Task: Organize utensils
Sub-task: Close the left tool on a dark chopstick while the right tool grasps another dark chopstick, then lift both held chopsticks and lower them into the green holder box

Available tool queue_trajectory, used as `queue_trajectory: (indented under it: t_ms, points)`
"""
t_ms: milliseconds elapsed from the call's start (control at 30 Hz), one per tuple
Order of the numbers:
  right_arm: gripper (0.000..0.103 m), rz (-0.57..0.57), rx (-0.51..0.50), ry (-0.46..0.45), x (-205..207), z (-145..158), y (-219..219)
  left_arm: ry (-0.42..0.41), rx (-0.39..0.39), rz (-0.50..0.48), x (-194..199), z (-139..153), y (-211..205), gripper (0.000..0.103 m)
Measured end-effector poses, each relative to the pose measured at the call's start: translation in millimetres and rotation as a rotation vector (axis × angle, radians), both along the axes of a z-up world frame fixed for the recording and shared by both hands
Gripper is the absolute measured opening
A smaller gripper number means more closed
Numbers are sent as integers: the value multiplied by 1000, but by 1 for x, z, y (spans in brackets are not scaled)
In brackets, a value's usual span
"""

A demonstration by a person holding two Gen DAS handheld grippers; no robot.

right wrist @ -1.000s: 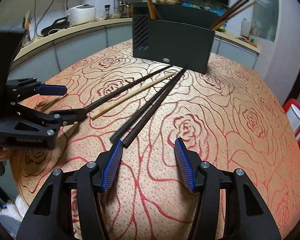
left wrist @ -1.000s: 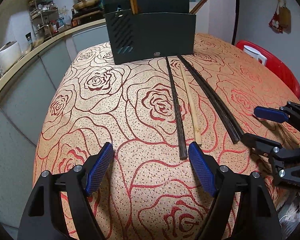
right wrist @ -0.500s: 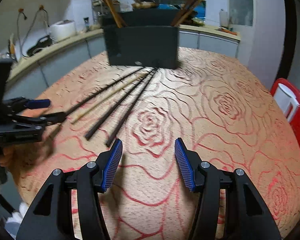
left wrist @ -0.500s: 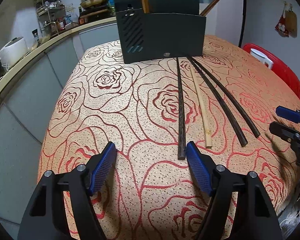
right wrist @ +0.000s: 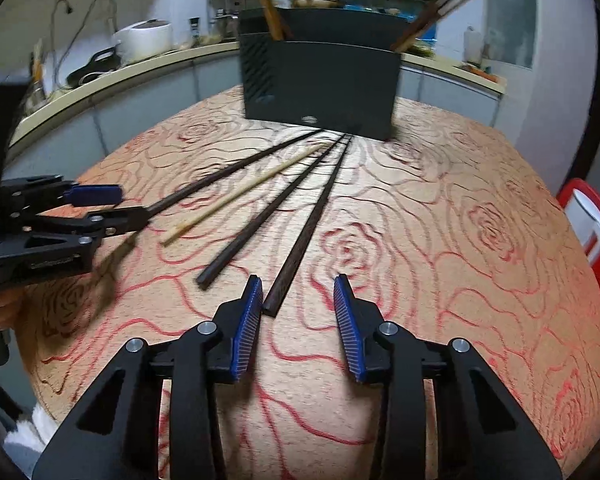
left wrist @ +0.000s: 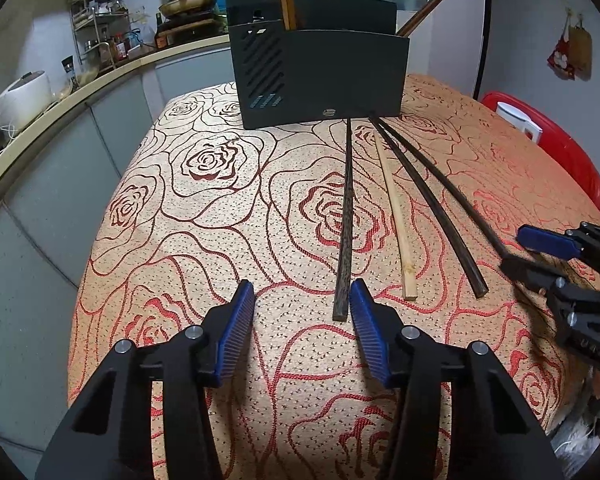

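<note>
Several chopsticks lie fanned on the rose-pattern tablecloth point(left wrist: 204, 240) in front of a black utensil holder point(left wrist: 320, 76), which also shows in the right wrist view point(right wrist: 320, 84). My left gripper point(left wrist: 302, 304) is open; the leftmost dark chopstick point(left wrist: 346, 220) ends just inside its right finger. A pale bamboo chopstick point(left wrist: 396, 212) and two dark ones point(left wrist: 432, 204) lie to the right. My right gripper point(right wrist: 298, 292) is open, with the rightmost dark chopstick point(right wrist: 312, 220) ending by its left finger. Each gripper shows in the other's view, the right one point(left wrist: 540, 252) and the left one point(right wrist: 112, 206).
The holder has chopsticks standing in it point(right wrist: 432, 12). A red stool with a white kettle point(left wrist: 540, 136) stands right of the table. A curved counter point(left wrist: 60, 100) with a rice cooker point(right wrist: 144, 40) runs behind. The table edge drops off on the left.
Both grippers have moved closer to the near ends of the chopsticks and narrowed their opening. The right gripper swung left toward the rightmost dark chopstick. The chopsticks have not moved.
</note>
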State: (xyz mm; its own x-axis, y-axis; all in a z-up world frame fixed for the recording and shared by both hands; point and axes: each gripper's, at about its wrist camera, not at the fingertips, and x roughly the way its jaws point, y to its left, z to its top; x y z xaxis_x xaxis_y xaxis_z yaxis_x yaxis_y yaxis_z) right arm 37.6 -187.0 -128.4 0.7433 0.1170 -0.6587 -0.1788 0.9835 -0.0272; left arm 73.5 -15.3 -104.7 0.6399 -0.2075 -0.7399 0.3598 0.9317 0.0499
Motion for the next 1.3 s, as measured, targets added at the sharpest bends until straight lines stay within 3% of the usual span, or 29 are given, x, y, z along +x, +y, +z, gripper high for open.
queue_trajectory:
  t_ms: [167, 433, 567, 700, 1100, 1300]
  points:
    - [29, -82, 2, -6, -4, 0, -20, 6, -16, 1, 1, 0, 0, 44]
    - [25, -27, 63, -29, -1, -3, -17, 2, -37, -19, -1, 0, -4, 38]
    - [18, -16, 55, -38, -1, -4, -14, -6, -36, -37, -2, 0, -7, 27]
    - [13, -19, 45, -48, -2, -4, -12, -4, -47, -54, -2, -1, -8, 9]
    - [8, -25, 73, -32, -6, 1, -20, -31, -67, -57, -9, 9, -5, 8]
    - [8, -22, 99, -119, -21, 37, -30, -113, -72, -33, -20, 36, 1, 7]
